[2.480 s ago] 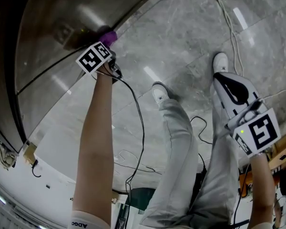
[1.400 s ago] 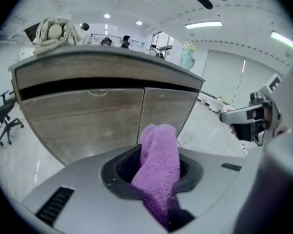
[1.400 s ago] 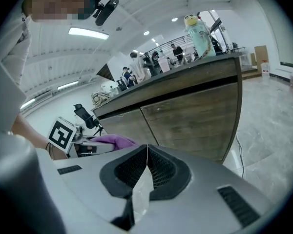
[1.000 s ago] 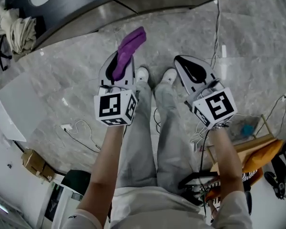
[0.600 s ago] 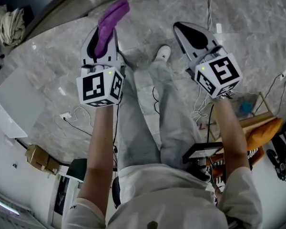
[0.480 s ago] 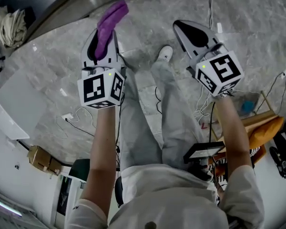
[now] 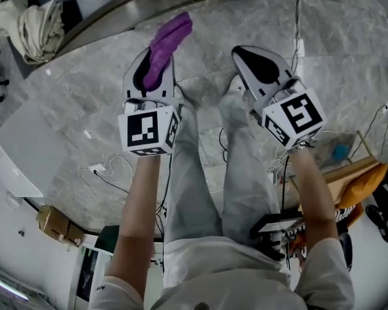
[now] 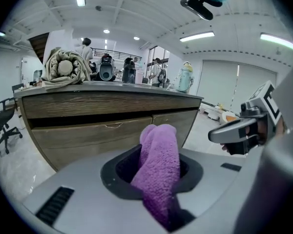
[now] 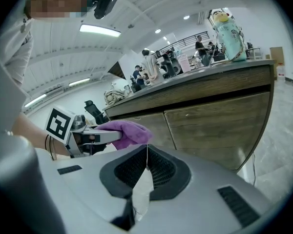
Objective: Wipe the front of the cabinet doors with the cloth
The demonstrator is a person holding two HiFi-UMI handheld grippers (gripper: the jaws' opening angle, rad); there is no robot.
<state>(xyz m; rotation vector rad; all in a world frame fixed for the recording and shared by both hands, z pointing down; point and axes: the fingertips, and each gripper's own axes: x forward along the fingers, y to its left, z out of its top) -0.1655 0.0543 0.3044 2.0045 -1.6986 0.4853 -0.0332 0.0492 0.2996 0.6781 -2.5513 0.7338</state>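
Note:
A purple cloth (image 7: 167, 41) sticks out from the tip of my left gripper (image 7: 154, 66), which is shut on it. In the left gripper view the cloth (image 8: 158, 169) hangs folded between the jaws, and the wooden cabinet doors (image 8: 102, 135) stand a short way ahead, not touched. My right gripper (image 7: 242, 55) is held level beside the left one, its jaws shut on nothing. In the right gripper view the jaws (image 9: 146, 150) meet in a thin line, with the cabinet doors (image 9: 215, 126) beyond and the left gripper with the cloth (image 9: 124, 132) at the left.
A beige bundle of cloth (image 7: 32, 21) lies on the countertop, with a pale bottle (image 9: 229, 30) and dark machines further along. An office chair (image 8: 2, 126) stands left of the cabinet. Cables (image 7: 110, 173) lie on the marble floor. My legs and shoes are below the grippers.
Earlier the left gripper held the cloth against the cabinet front, arm stretched out. It has since drawn back, and both grippers now sit side by side before my body, nearly still.

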